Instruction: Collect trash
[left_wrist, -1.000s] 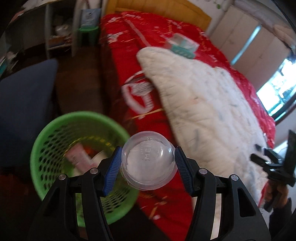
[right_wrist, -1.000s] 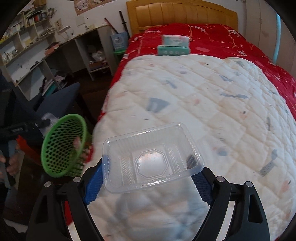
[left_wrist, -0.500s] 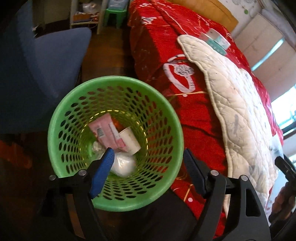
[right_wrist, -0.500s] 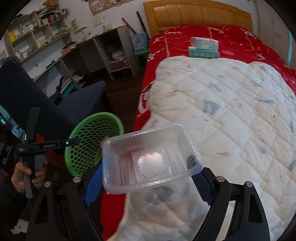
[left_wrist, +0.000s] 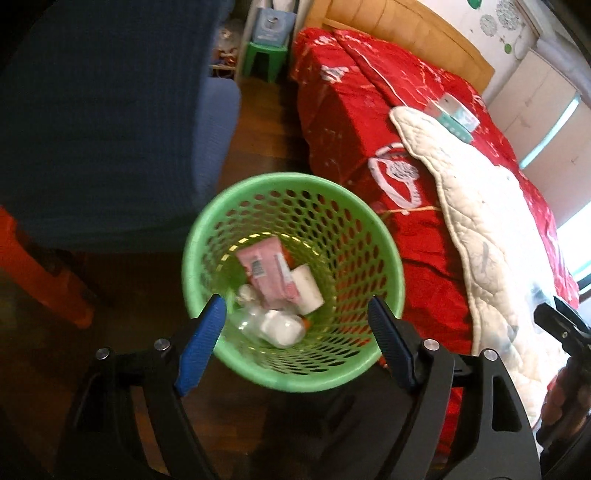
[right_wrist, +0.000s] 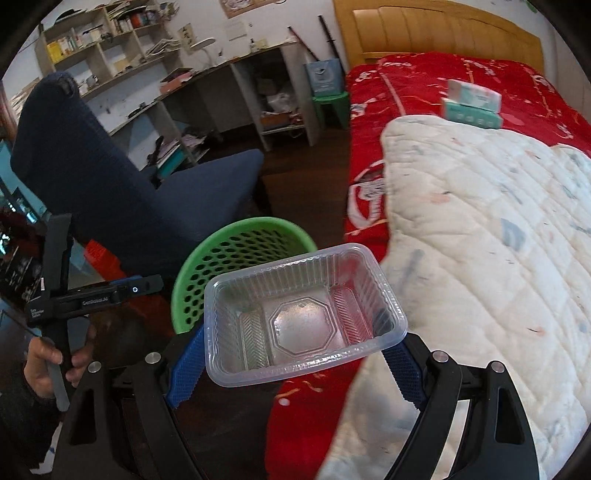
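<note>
**Clear plastic tray next, bin is right there**

Clear plastic is what the right hand-held gripper (right_wrist: 295, 354) is clamped on: a see-through rectangular tray (right_wrist: 304, 314), pinched by its two short sides between the blue pads, open side facing the camera. It sits just above and in front of the green basket (right_wrist: 207, 269), not over the opening yet.

The left hand-held gripper (left_wrist: 295, 339) is empty, with its jaws opening and nothing between them, and it hangs right over the basket (left_wrist: 221, 206). Inside I can make out a pink tube (left_wrist: 267, 273), a small white cup (left_wrist: 308, 284) and a clear domed lid (left_wrist: 269, 325) at the bottom.

My take on doing the drop well: the left one should clear out sideways first, since it hangs over the same opening. Then carry the tray until it's fully inside the rim's outline, tip it so a long edge leads, and only then let go. That tray looks nearly as wide as the basket mouth from here, so a flat release could leave it bridging the rim or sliding off onto the floor beside the red bed (right_wrist: 406, 92). It's light and flimsy, so release low.
</note>
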